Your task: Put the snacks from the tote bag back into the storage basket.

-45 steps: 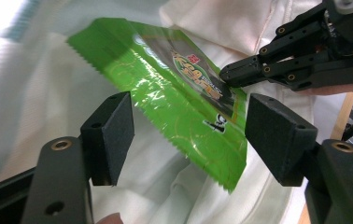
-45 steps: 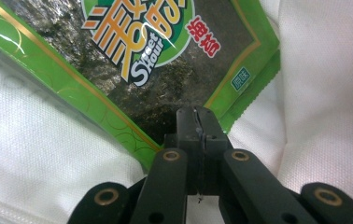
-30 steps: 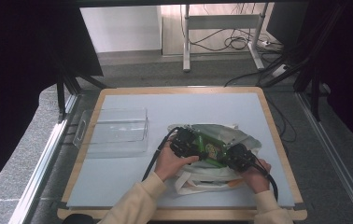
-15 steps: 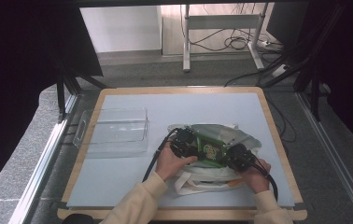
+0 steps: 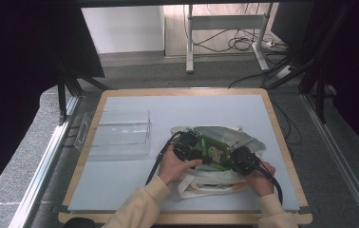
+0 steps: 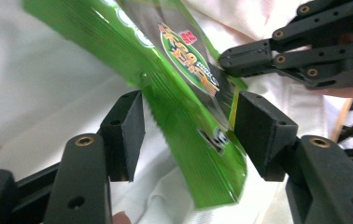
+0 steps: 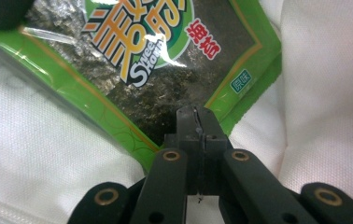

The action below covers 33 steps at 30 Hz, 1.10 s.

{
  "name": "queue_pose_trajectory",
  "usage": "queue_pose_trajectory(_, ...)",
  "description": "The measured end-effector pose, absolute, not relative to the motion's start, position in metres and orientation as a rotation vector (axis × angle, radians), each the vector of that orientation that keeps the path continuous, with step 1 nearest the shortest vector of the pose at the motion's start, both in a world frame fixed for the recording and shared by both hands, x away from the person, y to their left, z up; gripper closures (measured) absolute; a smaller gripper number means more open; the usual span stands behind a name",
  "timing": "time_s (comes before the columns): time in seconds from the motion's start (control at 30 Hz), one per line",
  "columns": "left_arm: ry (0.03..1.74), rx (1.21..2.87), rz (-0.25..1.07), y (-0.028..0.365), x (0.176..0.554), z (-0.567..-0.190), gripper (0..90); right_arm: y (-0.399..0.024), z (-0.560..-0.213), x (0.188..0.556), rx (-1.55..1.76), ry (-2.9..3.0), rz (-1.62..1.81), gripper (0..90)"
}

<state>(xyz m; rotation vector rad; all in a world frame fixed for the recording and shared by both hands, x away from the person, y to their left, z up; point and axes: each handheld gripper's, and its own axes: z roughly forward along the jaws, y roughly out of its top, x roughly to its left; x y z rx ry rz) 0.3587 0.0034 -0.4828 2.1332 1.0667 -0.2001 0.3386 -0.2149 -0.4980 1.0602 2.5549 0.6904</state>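
While right gripper [image 7: 198, 122] pinches the green packet [image 6: 184, 93], left gripper [image 6: 188, 135] straddles it.

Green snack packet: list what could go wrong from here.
1. The right gripper pinches only a corner of the green snack packet; it may slip or tear there.
2. The left gripper has just been opening, its pads off the packet between them, so the packet could swing or drop.
3. The white cloth bag lies slack underneath; its folds could catch a jaw.
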Motion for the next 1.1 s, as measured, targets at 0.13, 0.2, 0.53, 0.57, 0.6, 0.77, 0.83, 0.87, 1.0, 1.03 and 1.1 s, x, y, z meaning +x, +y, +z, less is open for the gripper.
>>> queue_pose_trajectory(0.13,1.064,2.132,-0.185,0.0006,0.3577,-0.4829,45.3,-0.2149,-0.498,0.3385,1.06,2.556,0.69,89.2)
queue_pose_trajectory(0.2,1.067,2.128,-0.184,0.001,0.3578,-0.4824,48.2,-0.215,-0.4981,0.3386,1.061,2.557,0.691,89.2)
queue_pose_trajectory(0.53,1.09,2.126,-0.199,0.0019,0.3586,-0.4826,58.4,-0.2151,-0.4978,0.3387,1.053,2.559,0.69,89.2)
queue_pose_trajectory(0.57,1.087,2.125,-0.203,0.0019,0.3585,-0.4826,59.8,-0.215,-0.4978,0.3387,1.052,2.559,0.69,89.1)
queue_pose_trajectory(0.6,1.085,2.125,-0.207,0.0019,0.3584,-0.4827,61.3,-0.2149,-0.4977,0.3386,1.051,2.558,0.689,89.1)
queue_pose_trajectory(0.77,1.089,2.12,-0.209,0.002,0.3575,-0.4837,68.6,-0.2149,-0.4972,0.3383,1.047,2.558,0.698,89.1)
queue_pose_trajectory(0.83,1.091,2.117,-0.212,0.0023,0.3572,-0.4841,69.5,-0.215,-0.4971,0.3383,1.047,2.558,0.699,89.0)
queue_pose_trajectory(0.87,1.093,2.111,-0.213,0.0027,0.3569,-0.4845,70.3,-0.2151,-0.497,0.3383,1.045,2.558,0.7,89.0)
queue_pose_trajectory(1.0,1.096,2.091,-0.214,0.0049,0.3553,-0.4854,73.0,-0.2156,-0.4966,0.3384,1.041,2.557,0.71,86.4)
queue_pose_trajectory(1.03,1.098,2.088,-0.211,0.0053,0.3548,-0.4854,73.4,-0.2157,-0.4964,0.3383,1.041,2.557,0.711,85.8)
queue_pose_trajectory(1.1,1.094,2.082,-0.208,0.0063,0.3544,-0.4854,74.4,-0.2156,-0.4959,0.3379,1.04,2.56,0.711,84.5)
